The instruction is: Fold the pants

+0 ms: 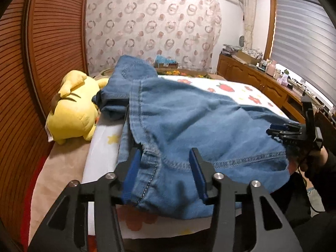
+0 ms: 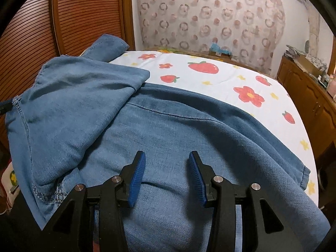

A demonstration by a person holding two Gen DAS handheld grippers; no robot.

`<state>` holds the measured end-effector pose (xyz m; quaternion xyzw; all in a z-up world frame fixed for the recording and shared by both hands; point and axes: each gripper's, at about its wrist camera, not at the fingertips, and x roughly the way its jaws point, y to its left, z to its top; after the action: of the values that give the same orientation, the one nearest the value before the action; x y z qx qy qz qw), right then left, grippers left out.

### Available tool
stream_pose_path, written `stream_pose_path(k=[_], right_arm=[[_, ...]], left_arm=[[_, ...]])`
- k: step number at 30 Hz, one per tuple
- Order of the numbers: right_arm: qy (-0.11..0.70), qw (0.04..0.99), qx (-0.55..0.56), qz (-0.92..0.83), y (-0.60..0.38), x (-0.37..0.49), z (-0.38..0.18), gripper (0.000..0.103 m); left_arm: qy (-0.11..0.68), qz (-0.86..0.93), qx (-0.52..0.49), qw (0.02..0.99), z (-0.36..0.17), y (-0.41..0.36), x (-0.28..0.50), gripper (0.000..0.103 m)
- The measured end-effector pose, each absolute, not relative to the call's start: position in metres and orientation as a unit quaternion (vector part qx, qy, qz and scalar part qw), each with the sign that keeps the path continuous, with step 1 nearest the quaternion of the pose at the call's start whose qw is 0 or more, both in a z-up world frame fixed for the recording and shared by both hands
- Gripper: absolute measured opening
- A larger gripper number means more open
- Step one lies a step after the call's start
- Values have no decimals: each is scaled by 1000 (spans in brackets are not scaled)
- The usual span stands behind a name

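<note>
Left gripper: the left gripper (image 1: 167, 176) has its jaws spread, with a seamed fold of the pants (image 1: 189, 124) lying between the blue pads but not pinched.
Right gripper: the right gripper (image 2: 167, 177) is also spread wide, hovering over flat denim with nothing clamped.
Pants: the pants (image 2: 147, 138) are blue denim, spread across the bed (image 2: 220, 77); one folded part is heaped at 10 o'clock in the right wrist view.
Only in left view: a yellow plush toy (image 1: 73, 107) at 9 o'clock, touching the denim's edge; the right gripper (image 1: 285, 131) at 3 o'clock, at the far hem of the cloth; whether it pinches there, I cannot tell.
Only in right view: the wide bare stretch of strawberry-and-flower sheet from 12 to 2 o'clock.
Surroundings: a slatted wooden door (image 1: 42, 48) at 9 to 10 o'clock; a patterned curtain (image 2: 210, 14) at 12; a wooden cabinet (image 1: 256, 79) at 2.
</note>
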<state>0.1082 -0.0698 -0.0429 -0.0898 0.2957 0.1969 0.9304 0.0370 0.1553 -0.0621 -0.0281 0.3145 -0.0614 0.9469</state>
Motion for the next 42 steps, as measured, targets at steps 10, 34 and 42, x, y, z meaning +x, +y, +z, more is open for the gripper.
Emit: stream_pose_path(k=[10,34,42], right_arm=[[293,932,-92,194,-69,107,-43,45],[261,946,-77,178,-109,74,-9,45],[243,964,-60,90,-194,40,1,45]], left_arm=[[302,-91,-24,949,-50,128,40,82],[355,-130,-6,926,-95,58,58,82],[357,-124,1,926,-99,55,60,82]])
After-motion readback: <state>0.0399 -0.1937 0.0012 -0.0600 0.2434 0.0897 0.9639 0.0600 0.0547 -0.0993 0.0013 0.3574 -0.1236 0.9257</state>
